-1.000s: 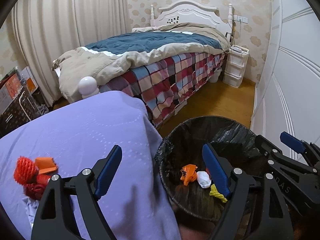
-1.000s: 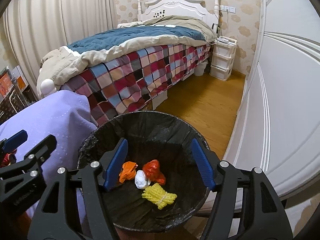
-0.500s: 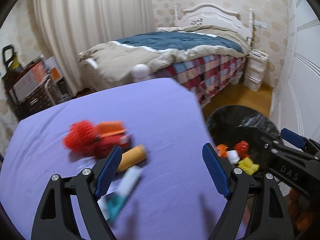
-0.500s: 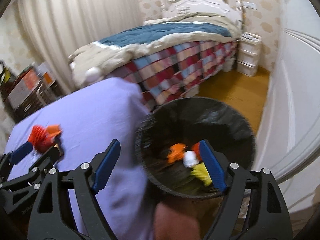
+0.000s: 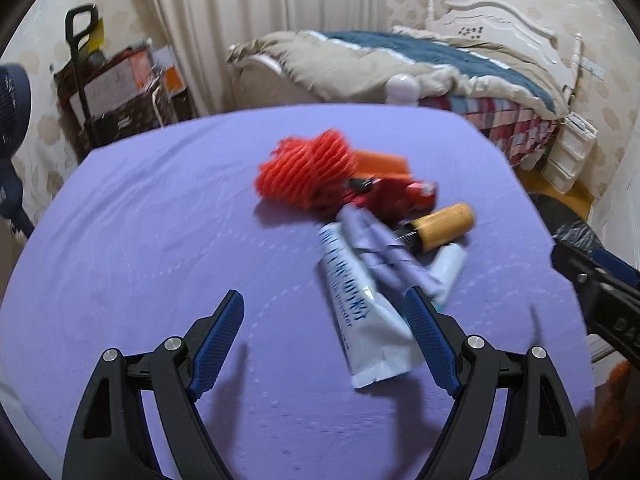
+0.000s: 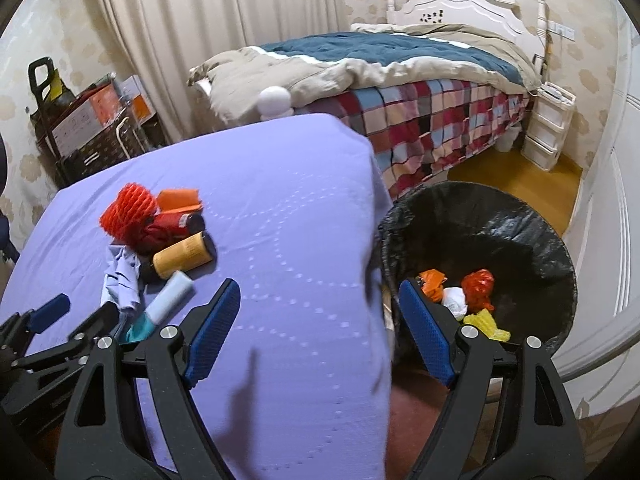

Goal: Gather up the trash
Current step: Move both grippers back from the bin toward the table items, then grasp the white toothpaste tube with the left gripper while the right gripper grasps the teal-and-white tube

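A pile of trash lies on the purple-covered table: a red foam net, an orange card, a red wrapper, a tan cylinder, crumpled lilac paper and a white printed pouch. My left gripper hovers open just short of the pile, its right finger beside the pouch. My right gripper is open and empty over the table's right edge. The black-lined bin stands to the right of it and holds orange, white, red and yellow scraps.
A bed with a plaid cover stands behind the table and bin. A white drawer unit is by the far wall and a white wardrobe door is on the right. Boxes on a cart fill the back left corner.
Both grippers have swung left, away from the bin and over the table. The trash pile now sits straight ahead of the left gripper. The bin has slid to the right in both views.
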A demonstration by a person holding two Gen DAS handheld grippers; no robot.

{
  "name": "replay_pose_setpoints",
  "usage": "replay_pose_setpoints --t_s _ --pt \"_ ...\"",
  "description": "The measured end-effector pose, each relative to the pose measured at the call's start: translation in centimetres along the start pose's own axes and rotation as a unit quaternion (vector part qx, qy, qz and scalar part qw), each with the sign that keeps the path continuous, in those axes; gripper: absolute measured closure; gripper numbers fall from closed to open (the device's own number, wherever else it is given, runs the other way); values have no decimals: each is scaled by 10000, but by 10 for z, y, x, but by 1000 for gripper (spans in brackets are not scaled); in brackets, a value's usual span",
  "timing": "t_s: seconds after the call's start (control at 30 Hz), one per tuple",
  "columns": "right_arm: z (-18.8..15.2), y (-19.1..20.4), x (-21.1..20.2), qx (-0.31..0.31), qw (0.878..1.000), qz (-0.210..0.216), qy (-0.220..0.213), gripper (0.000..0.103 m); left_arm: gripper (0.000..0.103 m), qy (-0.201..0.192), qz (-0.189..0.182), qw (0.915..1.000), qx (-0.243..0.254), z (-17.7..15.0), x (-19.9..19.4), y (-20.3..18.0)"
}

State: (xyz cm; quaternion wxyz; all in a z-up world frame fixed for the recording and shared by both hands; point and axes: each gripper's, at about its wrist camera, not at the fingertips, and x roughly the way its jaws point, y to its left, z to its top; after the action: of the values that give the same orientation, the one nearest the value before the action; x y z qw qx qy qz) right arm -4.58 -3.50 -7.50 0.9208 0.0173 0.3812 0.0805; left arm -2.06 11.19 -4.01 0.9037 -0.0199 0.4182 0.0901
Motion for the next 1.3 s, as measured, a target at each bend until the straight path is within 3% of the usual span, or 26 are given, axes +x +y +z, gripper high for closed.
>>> replay_pose_setpoints --t_s 0.3,0.4,0.53,0.63,1.07,1.3 --pt "-4 21 5 -195 9997 107 126 23 23 36 67 9999 -85 -2 7 16" --pt "-6 28 7 -292 9993 150 159 23 24 168 -115 9997 -158 0 14 22" --pt "-9 41 11 -458 9985 192 212 23 50 214 -140 9996 -94 -2 16 27" --pt "-12 53 14 -626 9975 196 260 23 61 217 -177 9996 -88 -5 15 34" --pt "-14 100 26 -1017 9933 232 500 23 62 190 178 9987 -431 -14 9 86" --pt "-15 103 36 -1135 9906 13 765 23 62 174 98 9986 -485 -17 6 95"
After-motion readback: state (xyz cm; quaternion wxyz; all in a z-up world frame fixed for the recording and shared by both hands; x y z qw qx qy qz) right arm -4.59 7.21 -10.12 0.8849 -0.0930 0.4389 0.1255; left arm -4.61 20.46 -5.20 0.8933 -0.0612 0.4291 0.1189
